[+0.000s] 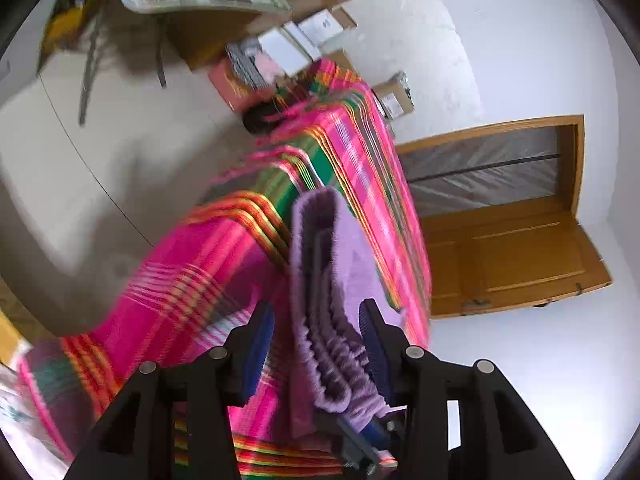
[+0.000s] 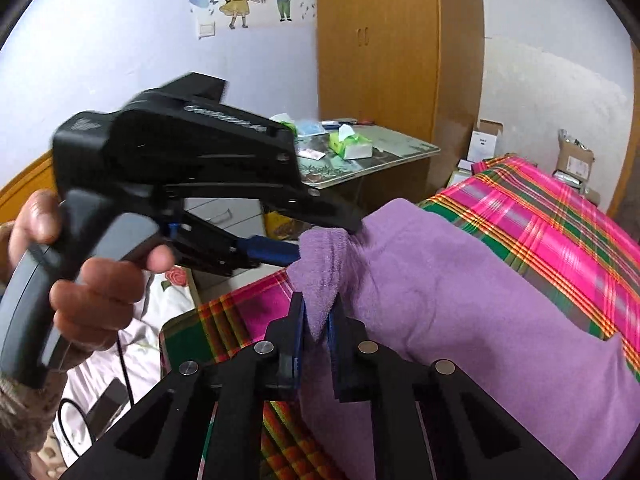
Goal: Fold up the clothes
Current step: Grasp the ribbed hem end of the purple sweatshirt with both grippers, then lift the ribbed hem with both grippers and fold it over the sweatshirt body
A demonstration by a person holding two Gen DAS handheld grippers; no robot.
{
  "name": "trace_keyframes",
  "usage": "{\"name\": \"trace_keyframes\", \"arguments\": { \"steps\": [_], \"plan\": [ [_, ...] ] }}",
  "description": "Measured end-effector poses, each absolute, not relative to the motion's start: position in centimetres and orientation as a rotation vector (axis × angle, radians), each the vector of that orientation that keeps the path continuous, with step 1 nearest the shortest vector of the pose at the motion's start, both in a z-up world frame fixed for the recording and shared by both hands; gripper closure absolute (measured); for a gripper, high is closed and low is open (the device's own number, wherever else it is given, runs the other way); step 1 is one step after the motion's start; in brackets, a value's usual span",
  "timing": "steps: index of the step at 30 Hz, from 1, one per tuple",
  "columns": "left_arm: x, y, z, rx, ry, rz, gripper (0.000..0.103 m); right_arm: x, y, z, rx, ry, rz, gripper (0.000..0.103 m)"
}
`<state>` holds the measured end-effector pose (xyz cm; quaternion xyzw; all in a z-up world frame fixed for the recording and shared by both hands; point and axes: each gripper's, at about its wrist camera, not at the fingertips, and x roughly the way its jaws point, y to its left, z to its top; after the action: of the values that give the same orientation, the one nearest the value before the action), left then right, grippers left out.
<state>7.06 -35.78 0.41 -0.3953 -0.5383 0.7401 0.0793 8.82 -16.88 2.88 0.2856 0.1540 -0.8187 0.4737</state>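
On my left side, my left hand (image 2: 96, 280) grips the handle of the left gripper (image 1: 316, 344), whose jaws stand fairly wide with the ribbed edge of the purple garment (image 2: 460, 300) hanging loose between them; from its own camera the cloth seems to brush one pad, and I would not call that a hold. Moving right, my right gripper (image 2: 316, 340) is pinched nearly shut on a bunched fold of the same garment, just beside the left one's tips (both sit at the same corner, so neither is really nearer). From that corner the garment runs away to the right and forward, its long axis lying along the bed, draped over the pink, green and orange striped blanket (image 2: 560, 220). It looks soft and fleecy, thick enough to bunch, with a gathered elastic hem (image 1: 340, 364) near my left pads. I judge the next pull has to go along that length, with the right pinch carrying the corner.
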Motion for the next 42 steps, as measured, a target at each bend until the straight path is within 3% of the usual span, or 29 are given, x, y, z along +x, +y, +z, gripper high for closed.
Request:
{"name": "trace_keyframes", "arguments": {
  "steps": [9,12,14,17,25,33,42],
  "plan": [
    [3.7,-35.2,-0.7,-1.328,-1.595,2.171,0.058,9.4,-16.7,3.3,0.675,0.381,-1.988,0.092],
    [2.5,-35.1,-0.3,-1.337,-1.553,2.179,0.069,9.4,-16.6,3.3,0.683,0.373,-1.983,0.092],
    [1.7,-34.9,0.0,-1.338,-1.507,2.193,0.083,9.4,-16.6,3.2,0.693,0.369,-1.983,0.092],
    [1.5,-34.9,0.3,-1.319,-1.486,2.212,0.086,9.1,-16.7,3.1,0.718,0.359,-1.982,0.093],
    [2.6,-36.3,1.2,-1.243,-1.385,2.301,0.089,8.5,-19.2,2.7,0.733,0.4,-1.971,0.093],
    [2.5,-36.5,-0.5,-1.287,-1.407,2.286,0.089,7.5,-20.5,1.4,0.828,0.409,-1.953,0.093],
    [2.5,-35.0,1.4,-1.305,-1.328,2.367,0.089,7.5,-19.5,1.9,0.795,0.343,-1.98,0.093]
  ]
}}
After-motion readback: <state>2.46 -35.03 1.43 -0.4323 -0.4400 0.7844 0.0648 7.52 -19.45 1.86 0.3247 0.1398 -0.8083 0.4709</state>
